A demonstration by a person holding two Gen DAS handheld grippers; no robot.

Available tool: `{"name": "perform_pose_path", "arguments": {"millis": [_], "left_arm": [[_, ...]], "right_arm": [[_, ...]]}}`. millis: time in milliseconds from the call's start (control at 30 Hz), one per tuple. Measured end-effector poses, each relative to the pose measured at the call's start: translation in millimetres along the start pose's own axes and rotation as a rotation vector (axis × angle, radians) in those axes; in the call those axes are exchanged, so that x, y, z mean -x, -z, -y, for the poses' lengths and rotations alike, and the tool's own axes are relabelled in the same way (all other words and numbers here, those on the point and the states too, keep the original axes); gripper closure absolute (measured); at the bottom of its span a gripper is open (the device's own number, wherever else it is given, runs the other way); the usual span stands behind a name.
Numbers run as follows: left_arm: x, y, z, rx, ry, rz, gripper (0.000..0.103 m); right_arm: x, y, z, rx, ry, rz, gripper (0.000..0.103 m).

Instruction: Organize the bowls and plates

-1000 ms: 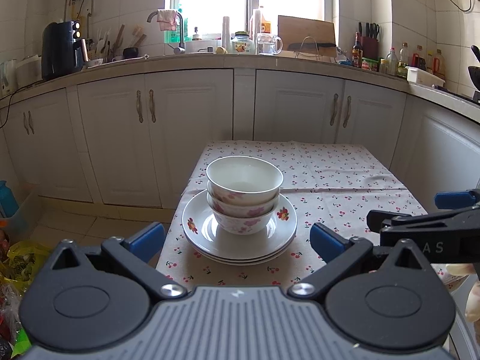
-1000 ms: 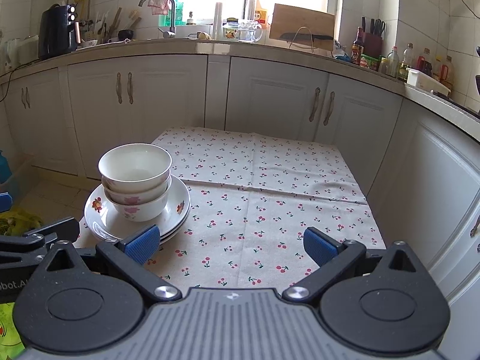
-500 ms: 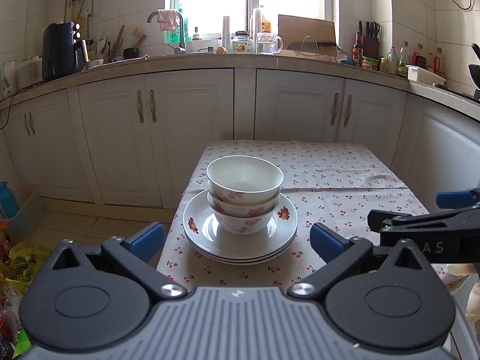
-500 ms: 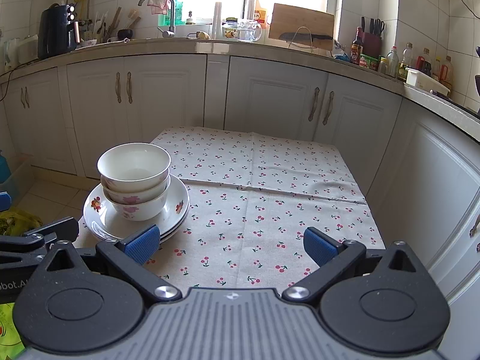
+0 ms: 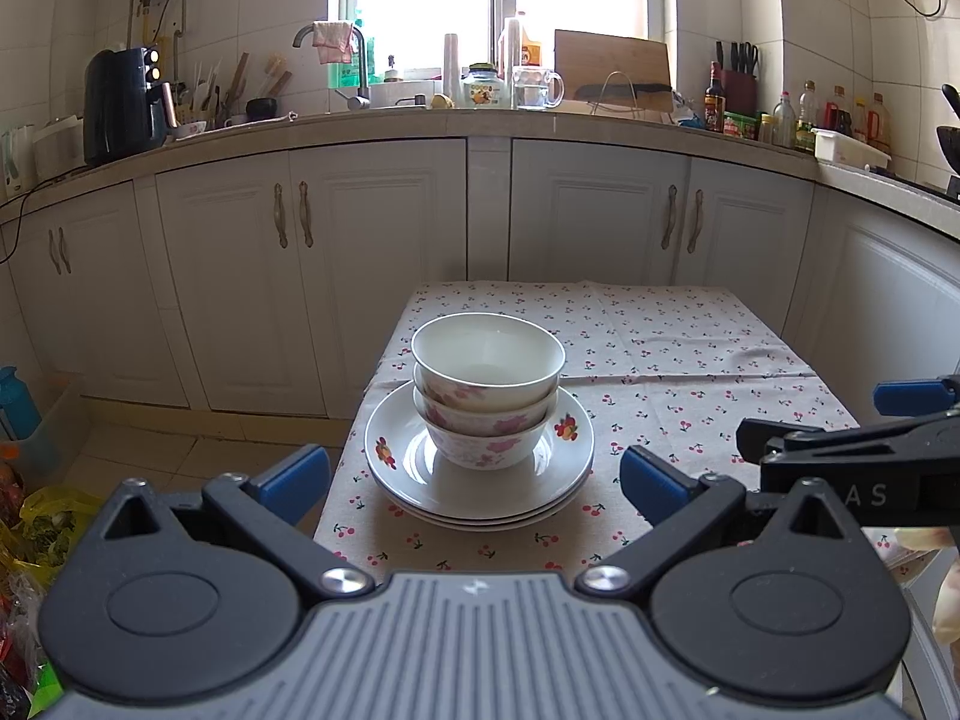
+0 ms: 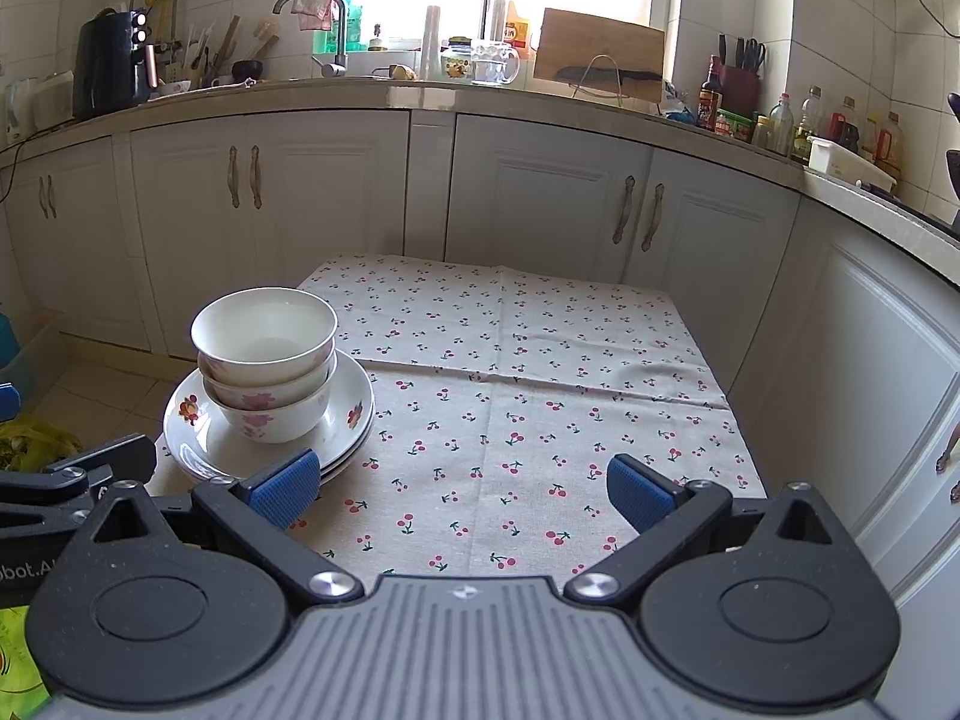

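Observation:
Three white floral bowls (image 5: 487,391) (image 6: 264,369) are nested upright on a stack of flower-rimmed white plates (image 5: 570,456) (image 6: 354,420) at the near left of a cherry-print table. My left gripper (image 5: 474,480) hangs open just short of the stack, its blue pads wide on either side of the plates and holding nothing. To the right of the stack my right gripper (image 6: 459,489) is open over bare cloth, and its left pad (image 6: 282,486) overlaps the plates' near edge in that view. From the left wrist view the right gripper's side (image 5: 840,468) shows at the right.
The cherry tablecloth (image 6: 540,396) is bare across the middle and right of the table. White cabinets (image 5: 372,252) and a cluttered counter (image 5: 510,114) stand beyond the far edge. Bags lie on the floor at the left (image 5: 36,528).

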State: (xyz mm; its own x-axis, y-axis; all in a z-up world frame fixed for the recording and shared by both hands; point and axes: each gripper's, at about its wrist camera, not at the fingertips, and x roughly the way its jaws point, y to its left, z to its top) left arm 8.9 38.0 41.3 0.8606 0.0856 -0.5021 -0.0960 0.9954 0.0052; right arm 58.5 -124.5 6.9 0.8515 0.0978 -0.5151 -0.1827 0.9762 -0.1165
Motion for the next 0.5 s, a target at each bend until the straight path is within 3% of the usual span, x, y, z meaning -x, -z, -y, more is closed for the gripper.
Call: {"name": "perform_pose_path", "arguments": {"millis": [500], "left_arm": [[0.1, -1.5, -0.1, -0.001, 0.001, -0.004, 0.001]], "right_arm": [[-0.4, -0.2, 0.4, 0.0, 0.003, -0.001, 0.0]]}}
